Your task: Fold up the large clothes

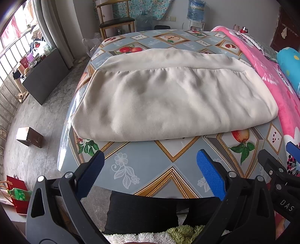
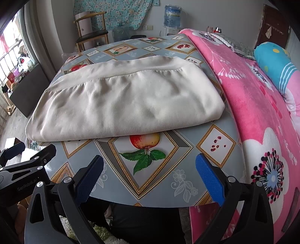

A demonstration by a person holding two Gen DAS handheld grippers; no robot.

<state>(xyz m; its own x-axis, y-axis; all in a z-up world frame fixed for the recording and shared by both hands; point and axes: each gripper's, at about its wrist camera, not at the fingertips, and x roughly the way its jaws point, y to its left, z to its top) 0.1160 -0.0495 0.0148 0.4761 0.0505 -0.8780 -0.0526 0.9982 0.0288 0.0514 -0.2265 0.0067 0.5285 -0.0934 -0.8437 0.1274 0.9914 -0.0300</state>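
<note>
Nearest the cameras, both tools hang just off the front edge of the counter [image 1: 142, 165] and hold nothing: the left gripper [image 1: 150, 169] has its blue fingers [image 1: 208, 174] spread wide apart, and the right gripper [image 2: 150, 170] is the same, gaping over the apple picture on the patterned cover. Just beyond them sits the beige garment [image 1: 168, 101], already folded into a thick, wide rectangle, flat on the counter with its rounded front fold facing the grippers and a band-like seam running across the far side. Its right end lies just beside the pink blanket [image 2: 253, 105], maybe touching it, hard to say. I'd guess another fold across is next, and honestly the risk is the bulk: pinch only the top layer and the stack peels open instead of turning over as one. The cover also looks glossy, so the whole bundle could slide towards the left edge if it's dragged. Further back there's a wooden chair [image 1: 116, 20] and a water jug [image 2: 171, 16].
</note>
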